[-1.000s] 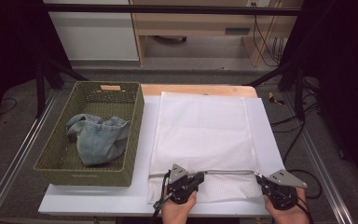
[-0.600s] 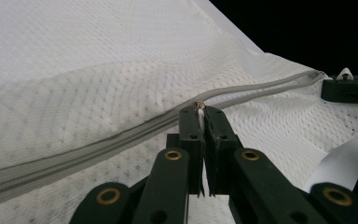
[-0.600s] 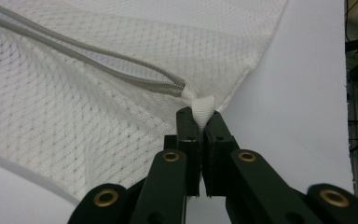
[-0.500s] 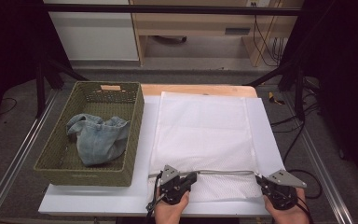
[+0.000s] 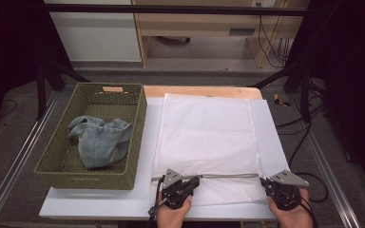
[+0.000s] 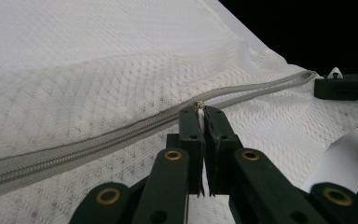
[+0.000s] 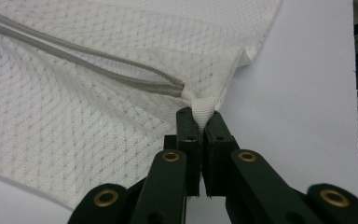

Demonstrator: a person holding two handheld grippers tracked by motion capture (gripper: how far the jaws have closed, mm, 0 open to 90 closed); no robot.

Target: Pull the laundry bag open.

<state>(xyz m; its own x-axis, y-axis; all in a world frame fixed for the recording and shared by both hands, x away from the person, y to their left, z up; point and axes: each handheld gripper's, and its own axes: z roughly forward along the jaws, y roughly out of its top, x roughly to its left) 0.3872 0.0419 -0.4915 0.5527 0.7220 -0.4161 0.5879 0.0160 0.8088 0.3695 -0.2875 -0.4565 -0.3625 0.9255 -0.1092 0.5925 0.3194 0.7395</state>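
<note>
A white mesh laundry bag (image 5: 206,133) lies flat on the white table top (image 5: 272,128), with a grey zipper (image 5: 228,175) across its near end. My left gripper (image 5: 196,181) is shut on the zipper's small pull (image 6: 198,103), jaws (image 6: 199,112) pressed together. My right gripper (image 5: 265,181) is shut on the white fabric tab (image 7: 202,108) at the zipper's right end, at the bag's corner. In the left gripper view the right gripper (image 6: 345,87) appears far off at the zipper's end. The zipper teeth (image 7: 121,74) stand slightly parted near the tab.
A green woven basket (image 5: 138,135) stands left of the bag with a crumpled blue denim garment (image 5: 100,140) inside. The table's near edge runs just below both hands. Metal rails flank the table, and cables lie on the floor at the right.
My left gripper has edged a little to the left along the zipper. The right gripper has stayed put.
</note>
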